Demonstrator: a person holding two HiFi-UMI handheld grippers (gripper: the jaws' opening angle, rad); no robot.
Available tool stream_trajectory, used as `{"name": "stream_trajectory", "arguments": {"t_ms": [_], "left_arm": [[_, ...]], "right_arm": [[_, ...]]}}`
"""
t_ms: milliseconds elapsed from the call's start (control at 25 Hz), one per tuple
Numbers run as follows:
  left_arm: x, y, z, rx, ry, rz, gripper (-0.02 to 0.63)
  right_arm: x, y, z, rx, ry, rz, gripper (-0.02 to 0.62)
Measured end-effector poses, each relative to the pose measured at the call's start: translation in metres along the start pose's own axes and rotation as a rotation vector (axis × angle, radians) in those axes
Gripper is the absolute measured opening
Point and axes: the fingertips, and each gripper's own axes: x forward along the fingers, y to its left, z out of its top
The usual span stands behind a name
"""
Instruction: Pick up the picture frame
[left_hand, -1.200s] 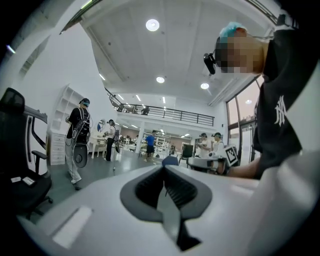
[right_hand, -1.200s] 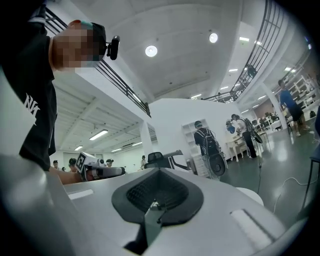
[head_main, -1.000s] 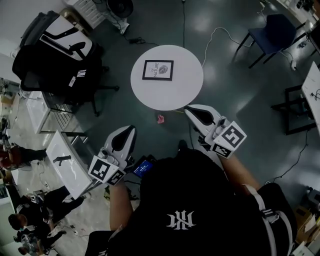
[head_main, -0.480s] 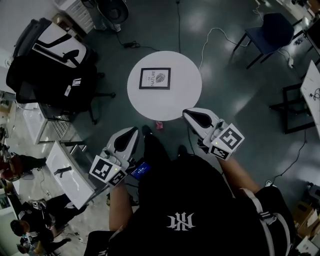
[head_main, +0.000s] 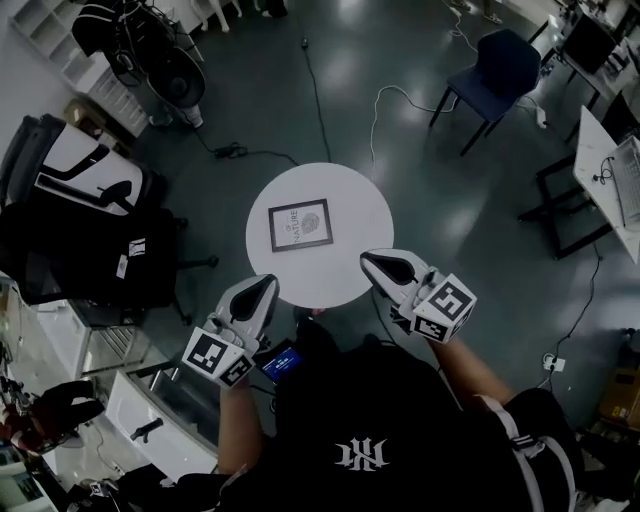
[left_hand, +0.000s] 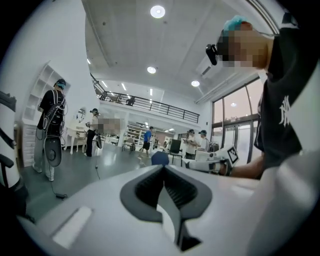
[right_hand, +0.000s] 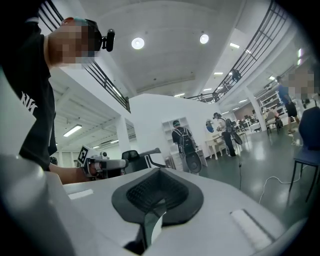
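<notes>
The picture frame (head_main: 301, 224), black-edged with a pale print, lies flat on a round white table (head_main: 350, 265), left of its middle. My left gripper (head_main: 267, 283) is shut with nothing in it, its tip just off the table's near left edge. On the near right rim sits the tip of my right gripper (head_main: 369, 259), also shut and holding nothing. Both point level, short of the frame. The left gripper view shows closed jaws (left_hand: 163, 168) and the right gripper (left_hand: 216, 160) beyond. In the right gripper view the jaws (right_hand: 159, 173) are closed, with the left gripper (right_hand: 102, 165) off to the side.
A blue chair (head_main: 500, 62) stands at the back right with cables on the dark floor near it. A black office chair piled with bags (head_main: 75, 225) is to the left. Desks (head_main: 612, 165) line the right side, a white cabinet (head_main: 150, 425) the lower left. People stand far off.
In the head view the table and frame have slid down towards me. Both grippers have come up to the table's near edge, still shut.
</notes>
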Motion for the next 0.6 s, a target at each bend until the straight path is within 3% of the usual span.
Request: {"name": "stream_trajectory", "arguments": {"t_ms": [360,600], "left_arm": [[0.018,0.111,0.032,-0.001,0.041,-0.117,0.003],[0.034,0.187,0.019,-0.056,0.100,-0.106,0.003]], "right_arm": [[0.088,-0.016,0.030,-0.011,-0.016,-0.167,0.000],[0.137,-0.031,0.025,0.011,0.003,-0.264,0.002]]}}
